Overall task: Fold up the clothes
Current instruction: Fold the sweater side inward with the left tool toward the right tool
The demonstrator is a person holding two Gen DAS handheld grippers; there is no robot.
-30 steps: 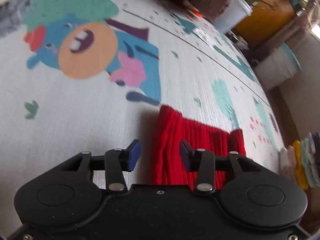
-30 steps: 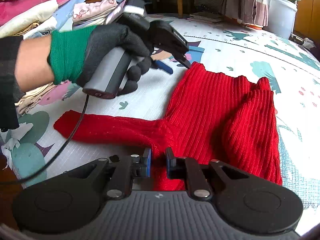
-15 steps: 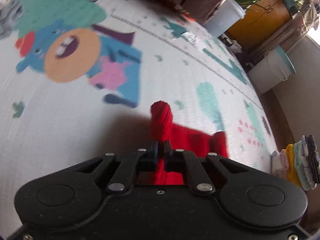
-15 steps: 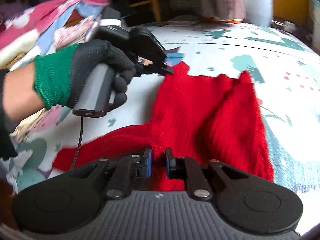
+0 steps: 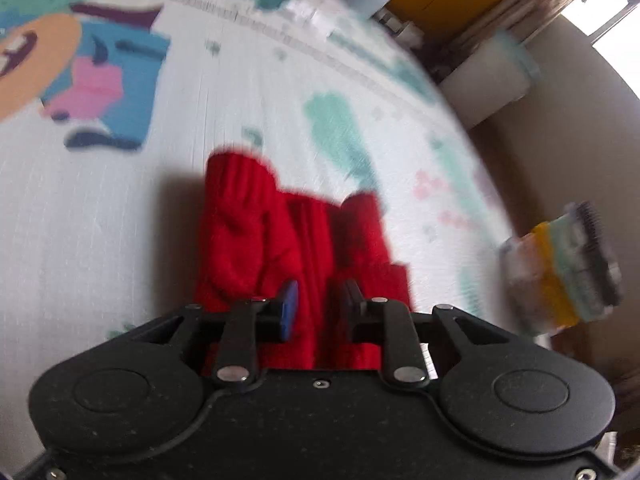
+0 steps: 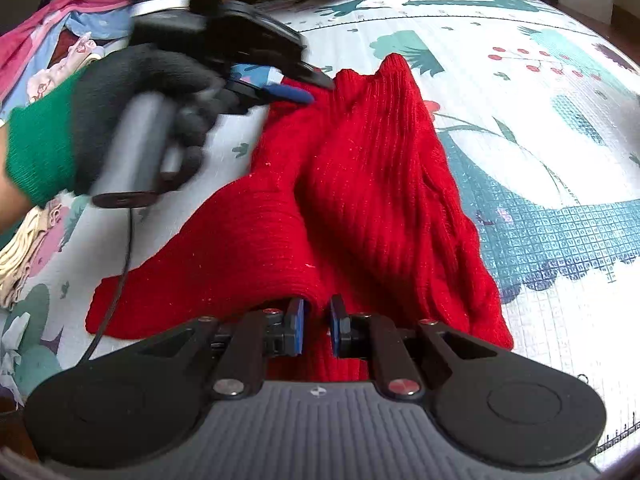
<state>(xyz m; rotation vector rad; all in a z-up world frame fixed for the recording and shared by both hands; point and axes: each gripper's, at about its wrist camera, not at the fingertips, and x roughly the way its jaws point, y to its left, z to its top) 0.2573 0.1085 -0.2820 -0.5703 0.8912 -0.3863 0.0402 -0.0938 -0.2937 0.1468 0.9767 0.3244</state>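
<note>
A red knit sweater [image 6: 360,184] lies on a patterned play mat [image 6: 540,128], partly folded over itself, one sleeve stretching out to the left. My left gripper [image 5: 318,310] is open just above the sweater's far edge [image 5: 280,232]; it also shows in the right wrist view [image 6: 308,90], held by a gloved hand. My right gripper [image 6: 318,326] is shut on the near edge of the sweater, with red fabric pinched between its blue pads.
A pile of mixed clothes [image 6: 52,56] lies at the mat's left edge. A stack of folded items [image 5: 568,264] sits off the mat's right side. White buckets [image 5: 492,80] and wooden furniture stand beyond the far edge.
My left gripper shut on the sweater's far corner, carried it over toward the right, then opened and let it go. My right gripper stayed shut on the near edge.
</note>
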